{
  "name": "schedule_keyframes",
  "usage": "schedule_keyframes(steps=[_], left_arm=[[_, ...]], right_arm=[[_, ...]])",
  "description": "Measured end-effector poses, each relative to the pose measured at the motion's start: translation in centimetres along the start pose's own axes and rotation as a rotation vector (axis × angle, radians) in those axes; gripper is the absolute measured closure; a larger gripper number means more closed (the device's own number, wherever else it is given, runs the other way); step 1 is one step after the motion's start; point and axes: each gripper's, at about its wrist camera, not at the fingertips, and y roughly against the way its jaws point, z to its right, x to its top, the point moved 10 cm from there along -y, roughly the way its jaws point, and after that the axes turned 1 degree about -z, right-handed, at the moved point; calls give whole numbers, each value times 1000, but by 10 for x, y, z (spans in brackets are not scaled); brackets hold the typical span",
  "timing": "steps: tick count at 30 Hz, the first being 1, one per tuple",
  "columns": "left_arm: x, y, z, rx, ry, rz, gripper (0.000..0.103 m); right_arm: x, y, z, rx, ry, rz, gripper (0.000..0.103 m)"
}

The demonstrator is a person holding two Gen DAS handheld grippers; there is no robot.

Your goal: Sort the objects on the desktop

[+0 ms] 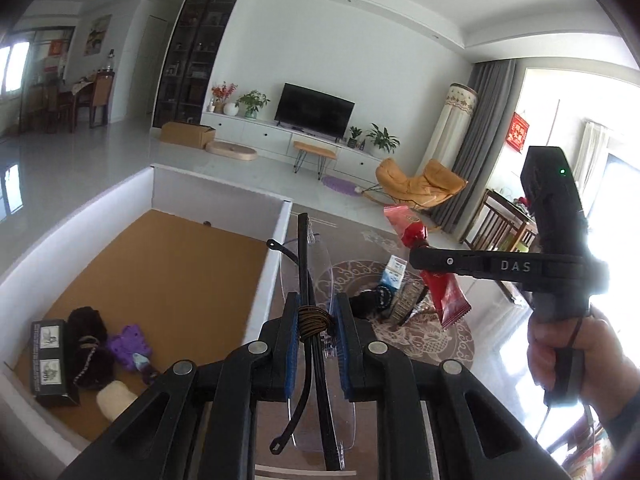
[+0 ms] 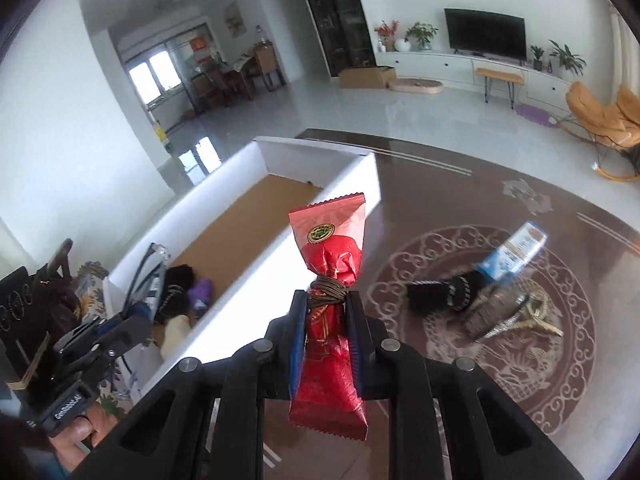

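The left gripper [image 1: 316,332] is clamped on a pair of rimless glasses [image 1: 308,264], its blue pads pinching the folded black temples so that the clear lenses stand up beyond the fingertips. The right gripper [image 2: 327,320] is closed on a red packet [image 2: 328,276], gripped at its middle with one crimped end sticking up and the other hanging toward the camera. Both are held in the air above the table [image 2: 460,200], just beside the white wall of the box [image 2: 320,148]. On the box's brown floor lie a black carton [image 1: 50,360], a dark furry item [image 1: 86,344], a purple item [image 1: 130,346] and a cream item [image 1: 114,398]. Well apart on the patterned tabletop sits a small heap: a blue-and-white box [image 2: 516,254], a black item [image 2: 440,290] and a shiny wrapper [image 2: 496,312]. A hand [image 1: 576,356] holds the right gripper's handle.
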Motion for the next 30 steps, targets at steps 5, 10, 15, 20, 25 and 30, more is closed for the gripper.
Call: schedule_keyframes(steps=[5, 10, 15, 20, 25, 30], left_arm=[[-4, -11, -101, 172, 86, -107, 87], [-38, -34, -156, 246, 168, -248, 87], [-68, -42, -170, 295, 195, -331, 79], [-64, -32, -171, 338, 196, -269, 32], [-52, -22, -138, 309, 169, -172, 27], [-39, -19, -43, 162, 83, -113, 27]], right_arm=[[21, -47, -116, 129, 139, -18, 83], [13, -117, -162, 123, 190, -77, 83], [-14, -173, -163, 86, 162, -178, 75], [-20, -168, -140, 71, 163, -156, 35], [-12, -104, -105, 84, 137, 8, 20], [-47, -41, -15, -94, 77, 156, 10]])
